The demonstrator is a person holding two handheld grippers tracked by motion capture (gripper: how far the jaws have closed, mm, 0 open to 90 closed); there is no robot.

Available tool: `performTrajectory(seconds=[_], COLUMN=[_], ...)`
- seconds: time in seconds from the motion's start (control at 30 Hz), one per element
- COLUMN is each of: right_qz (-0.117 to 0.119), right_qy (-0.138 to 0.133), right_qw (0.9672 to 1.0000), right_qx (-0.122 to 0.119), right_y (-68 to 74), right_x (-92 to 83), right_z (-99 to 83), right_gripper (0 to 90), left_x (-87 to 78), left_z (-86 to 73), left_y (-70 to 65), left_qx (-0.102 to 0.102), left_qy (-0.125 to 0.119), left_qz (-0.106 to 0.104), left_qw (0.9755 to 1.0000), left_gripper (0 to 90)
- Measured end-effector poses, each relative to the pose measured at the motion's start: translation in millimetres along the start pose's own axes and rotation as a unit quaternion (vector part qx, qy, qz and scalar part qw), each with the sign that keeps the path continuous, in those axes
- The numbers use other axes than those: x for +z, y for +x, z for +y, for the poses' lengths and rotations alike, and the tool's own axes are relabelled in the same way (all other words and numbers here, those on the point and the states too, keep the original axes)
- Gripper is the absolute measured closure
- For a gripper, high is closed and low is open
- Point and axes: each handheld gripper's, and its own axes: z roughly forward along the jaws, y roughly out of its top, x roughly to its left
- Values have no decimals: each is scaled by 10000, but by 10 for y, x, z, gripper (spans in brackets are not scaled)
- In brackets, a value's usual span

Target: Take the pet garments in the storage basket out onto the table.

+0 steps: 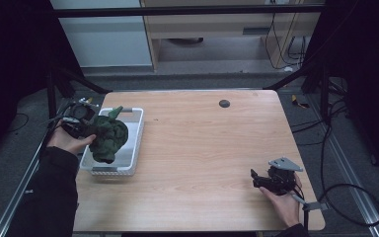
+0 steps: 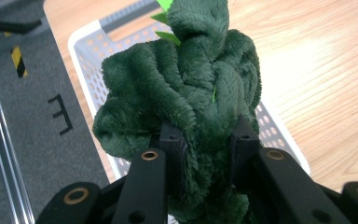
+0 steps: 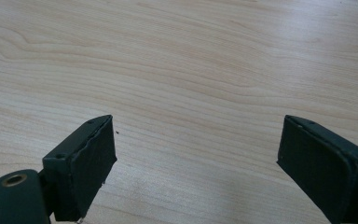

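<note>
Your left gripper's fingers (image 2: pixel 172 149) pinch a dark green plush toy (image 2: pixel 182 93) above the white basket (image 1: pixel 134 143) at the table's (image 1: pixel 207 148) left edge — seemingly to clear its rim — while your right gripper (image 3: pixel 196 154) rests spread, empty, well apart.

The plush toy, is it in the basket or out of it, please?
Out: the left gripper holds the plush toy above the basket.

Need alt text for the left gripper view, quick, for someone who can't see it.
The left gripper is clamped on a dark green plush toy, held above a white perforated basket at the edge of a wooden table. Grey floor lies beside it.
</note>
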Motion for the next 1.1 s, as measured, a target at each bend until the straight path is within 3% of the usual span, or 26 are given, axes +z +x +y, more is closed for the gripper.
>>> performTrajectory(seconds=[0.4, 0.63, 0.83, 1.1], right_qz=[-36, -29, -48, -50], right_qy=[12, 7, -9, -16], right_qw=[10000, 10000, 10000, 10000], right_qx=[-17, -22, -24, -28], right_y=[0, 1, -1, -1], right_x=[4, 4, -1, -3], right_z=[1, 5, 5, 7], right_gripper=[109, 105, 101, 101], left_x=[-419, -600, -659, -630], left_z=[51, 119, 210, 290], left_y=[-146, -312, -519, -810], left_qx=[390, 673, 974, 1419], left_qy=[-218, -332, -368, -339], left_qz=[39, -70, -234, -446], left_qw=[9990, 9972, 9943, 9883], left_gripper=[718, 718, 718, 719])
